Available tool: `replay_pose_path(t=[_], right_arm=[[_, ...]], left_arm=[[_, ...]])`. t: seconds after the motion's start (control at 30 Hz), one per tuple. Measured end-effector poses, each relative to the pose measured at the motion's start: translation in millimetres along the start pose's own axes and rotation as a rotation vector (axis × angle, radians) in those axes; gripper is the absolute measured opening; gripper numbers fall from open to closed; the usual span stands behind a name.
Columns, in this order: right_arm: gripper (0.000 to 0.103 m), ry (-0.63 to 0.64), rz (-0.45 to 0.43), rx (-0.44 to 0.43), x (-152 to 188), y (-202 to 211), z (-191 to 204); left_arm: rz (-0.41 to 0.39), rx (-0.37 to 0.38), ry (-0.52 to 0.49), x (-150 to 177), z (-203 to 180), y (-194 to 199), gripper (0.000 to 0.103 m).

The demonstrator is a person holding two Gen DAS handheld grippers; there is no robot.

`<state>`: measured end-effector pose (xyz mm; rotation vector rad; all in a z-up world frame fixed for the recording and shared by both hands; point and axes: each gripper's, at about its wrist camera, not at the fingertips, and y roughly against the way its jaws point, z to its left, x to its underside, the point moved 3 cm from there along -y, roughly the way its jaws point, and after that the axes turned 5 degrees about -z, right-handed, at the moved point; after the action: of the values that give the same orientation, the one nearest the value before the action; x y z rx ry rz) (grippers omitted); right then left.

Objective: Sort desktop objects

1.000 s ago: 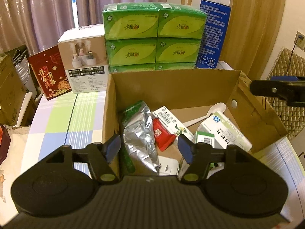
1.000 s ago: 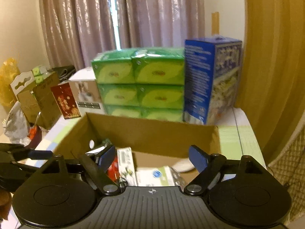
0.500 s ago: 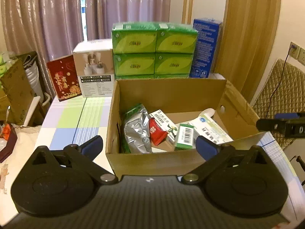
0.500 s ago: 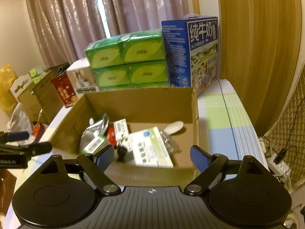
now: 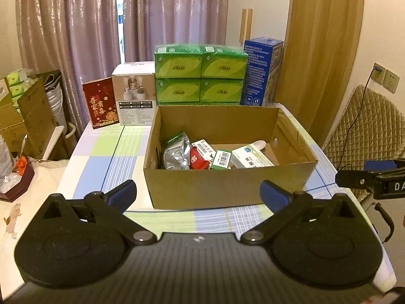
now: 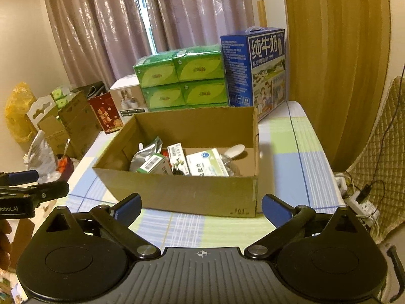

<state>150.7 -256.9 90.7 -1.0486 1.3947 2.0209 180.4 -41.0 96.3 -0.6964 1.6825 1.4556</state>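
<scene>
left wrist view: left gripper (image 5: 198, 195) is hanging over the near edge of the table (image 5: 108, 157), jaws spread wide, nothing between them. cardboard box (image 5: 227, 187) is sitting mid-table, toward the right edge. inside it are lying a silver pouch (image 5: 176, 153), a red packet (image 5: 198, 160), a green carton (image 5: 222, 159), a white medicine box (image 5: 249, 158) and a white spoon (image 5: 260, 144). no loose items are showing on the cloth, so the sorting is looking close to done. if anything is remaining, i'd be coming in from above the box rim, not through the near wall.

right wrist view: right gripper (image 6: 201, 209) is also sitting short of the box (image 6: 192, 192); its jaws are opening, empty. the other gripper's arm is poking in at the left edge. best to be keeping both tools clear of each other and of the box corners.

surface and room: checked tablecloth in green, blue and white. along the far edge are standing green tissue packs (image 6: 181, 81), a blue milk carton (image 6: 255, 68), a white box (image 5: 134, 98) and a red gift box (image 5: 100, 106). curtains are hanging behind, a quilted chair (image 5: 367, 129) is standing off the right edge.
</scene>
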Motion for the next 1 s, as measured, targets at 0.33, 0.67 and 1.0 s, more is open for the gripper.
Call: replay_pose_path(t=[0.33,0.67,1.0], right_arm=[[0.101,-0.013,0.0,0.004,13.3,43.3,3.7],[0.101,-0.016,-0.02,0.035,30.5,89.4,6.1],[0.101,-0.017,-0.034,0.048,44.8,123.5,7.0]], left_arm=[[-0.006,-0.028,0.038,17.2,-1.9,46.4,0.102],[-0.023,-0.031,0.08,30.3,-9.2,89.7,0.102],[-0.032,-0.045,0.123,39.0,-20.6,126.0,0.102]])
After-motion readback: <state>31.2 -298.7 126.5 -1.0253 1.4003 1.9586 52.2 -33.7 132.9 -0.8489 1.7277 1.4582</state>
